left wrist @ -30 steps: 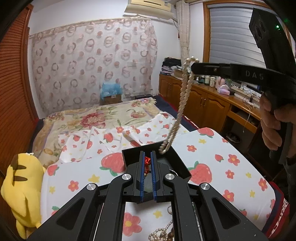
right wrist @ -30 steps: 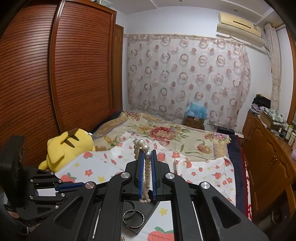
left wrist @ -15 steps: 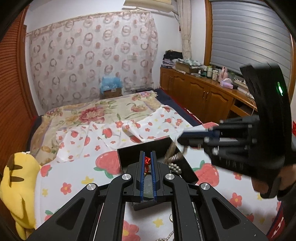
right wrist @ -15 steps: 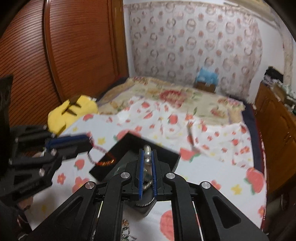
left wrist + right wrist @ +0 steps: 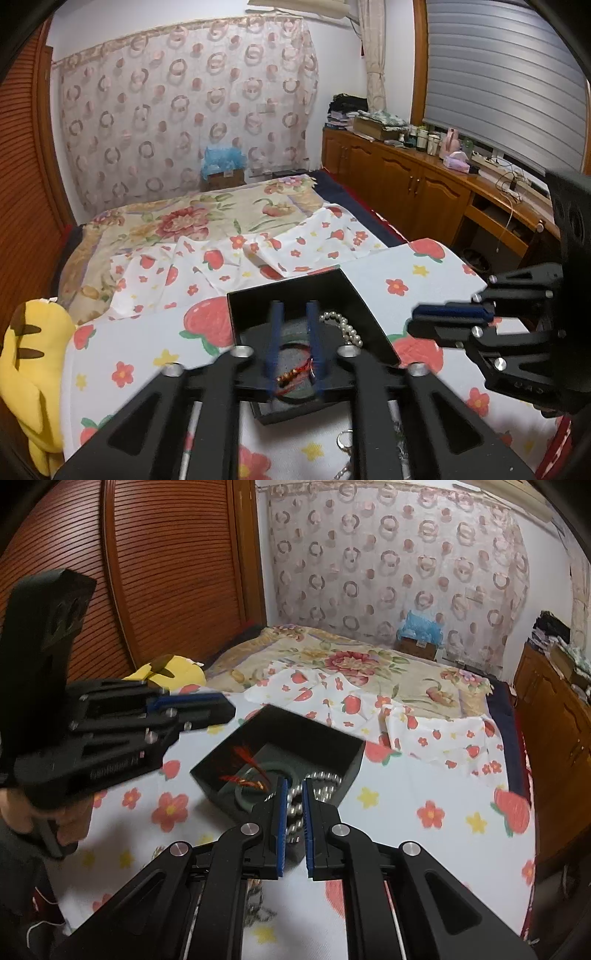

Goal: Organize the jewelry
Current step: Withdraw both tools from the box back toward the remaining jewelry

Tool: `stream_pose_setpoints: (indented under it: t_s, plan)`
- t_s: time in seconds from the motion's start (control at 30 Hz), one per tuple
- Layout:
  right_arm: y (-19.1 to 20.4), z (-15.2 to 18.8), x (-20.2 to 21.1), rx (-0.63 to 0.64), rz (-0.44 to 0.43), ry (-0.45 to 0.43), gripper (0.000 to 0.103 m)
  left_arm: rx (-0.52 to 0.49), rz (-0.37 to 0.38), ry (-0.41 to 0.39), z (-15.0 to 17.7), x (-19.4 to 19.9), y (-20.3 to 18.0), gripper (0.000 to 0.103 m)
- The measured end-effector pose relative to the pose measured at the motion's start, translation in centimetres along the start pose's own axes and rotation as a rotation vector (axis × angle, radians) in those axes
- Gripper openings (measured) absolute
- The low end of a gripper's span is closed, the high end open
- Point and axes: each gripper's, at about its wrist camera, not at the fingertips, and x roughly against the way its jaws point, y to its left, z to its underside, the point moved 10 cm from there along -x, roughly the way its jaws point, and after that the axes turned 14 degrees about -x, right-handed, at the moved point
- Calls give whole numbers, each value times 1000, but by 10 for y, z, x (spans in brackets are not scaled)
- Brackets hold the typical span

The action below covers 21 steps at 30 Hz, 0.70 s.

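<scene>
Where the right gripper (image 5: 294,794) pinches the pearl necklace (image 5: 321,780), its length is hidden.

The left tool (image 5: 293,347) is smeared by motion in its own view, so the blue pads (image 5: 272,343) look soft-edged, and the red bracelet (image 5: 295,374) between them is partly covered by the pad at 3 o'clock; whether it touches either pad cannot be told. In the right wrist view the same red item is a streak of blur inside the black box (image 5: 325,753). The pearl necklace (image 5: 295,805) runs behind the right tool (image 5: 293,797), its lower length hidden by the black frame. Small metal pieces (image 5: 345,441) near 6 o'clock are too cut off to name. The yellow plush toy (image 5: 26,365) is clipped at 9 o'clock.
</scene>
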Motion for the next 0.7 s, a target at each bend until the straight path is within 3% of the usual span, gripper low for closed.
stream_pose_setpoints:
  t_s: [0.2, 0.43, 0.57, 0.7]
  plan:
    - [0, 35, 17, -13, -17, -9, 10, 4, 4, -10, 15, 12, -3, 45]
    - [6, 73, 31, -25, -38, -2, 10, -20, -4, 0, 54, 34, -19, 66]
    - [12, 88, 30, -4, -29, 7, 22, -14, -7, 6, 72, 45, -23, 74]
    - [19, 101, 24, 13, -30, 35, 24, -4, -16, 18, 93, 55, -26, 78]
